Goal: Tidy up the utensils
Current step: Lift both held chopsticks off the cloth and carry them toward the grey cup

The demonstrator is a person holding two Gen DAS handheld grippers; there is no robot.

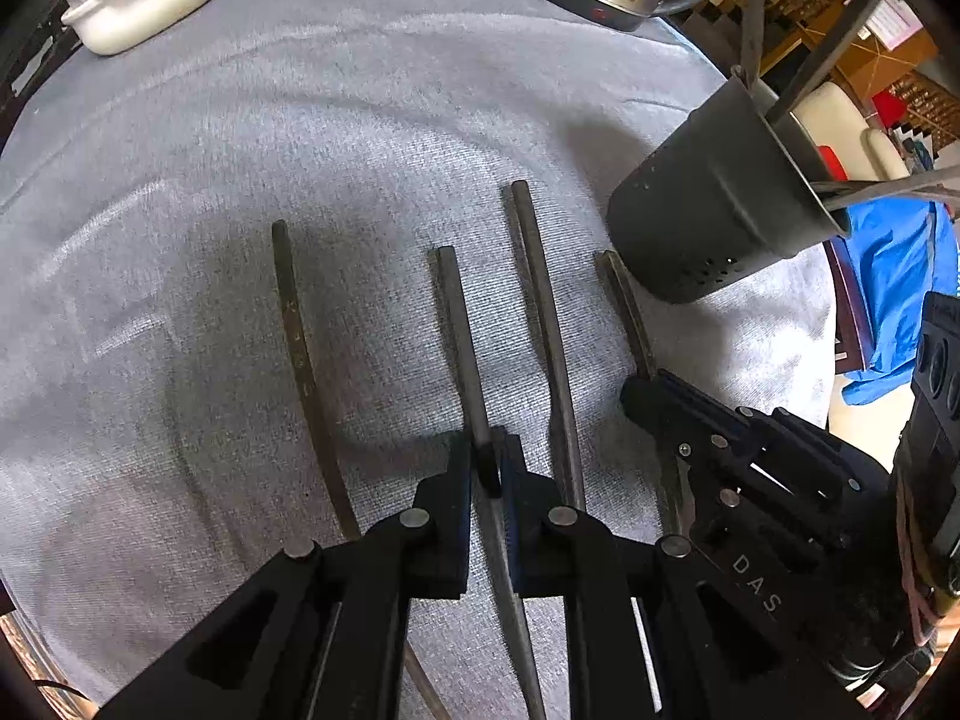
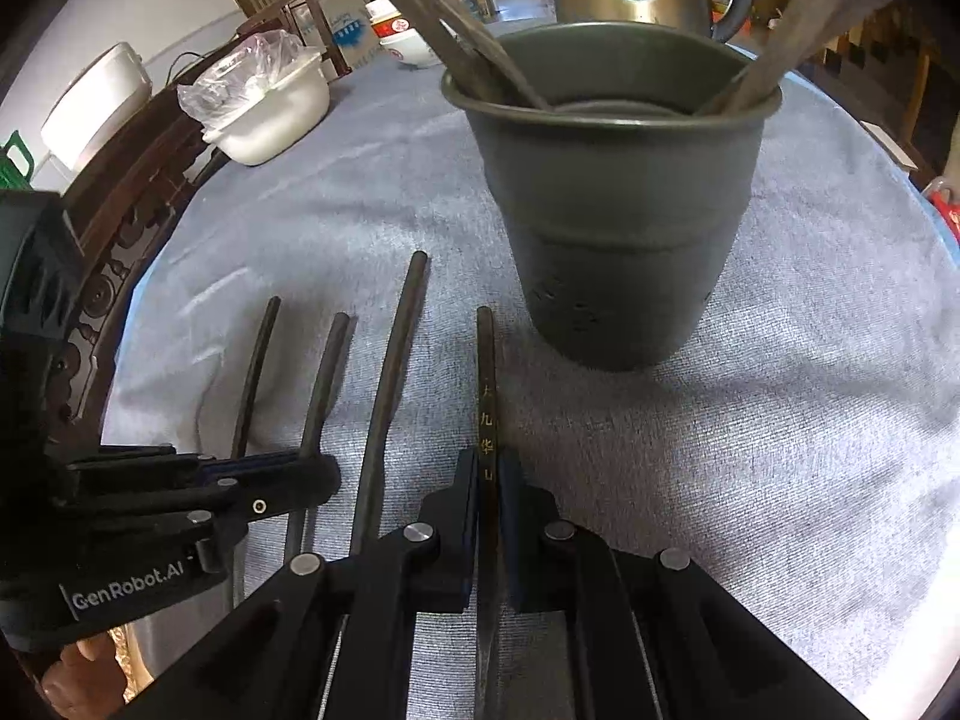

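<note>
Chopsticks, four, lying just in front of holder cup (image 2: 612, 204) on grey cloth (image 1: 240, 180), long axes roughly parallel, far ends pointing toward it.

Left gripper (image 1: 489, 462) pinches second chopstick (image 1: 456, 324) from the left; right gripper (image 2: 489, 480) pinches inscribed chopstick (image 2: 485, 384) nearest the cup.

Risk: thin sticks pivoting in pads on lifting; tips striking the rim, tipping it.

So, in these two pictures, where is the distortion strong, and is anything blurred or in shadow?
Left wrist view: the fisheye bends the chopsticks and tilts the dark holder; soft shadows lie on the grey cloth. Right wrist view: the holder bulges, and utensils inside it look blurred near the top edge.
</note>
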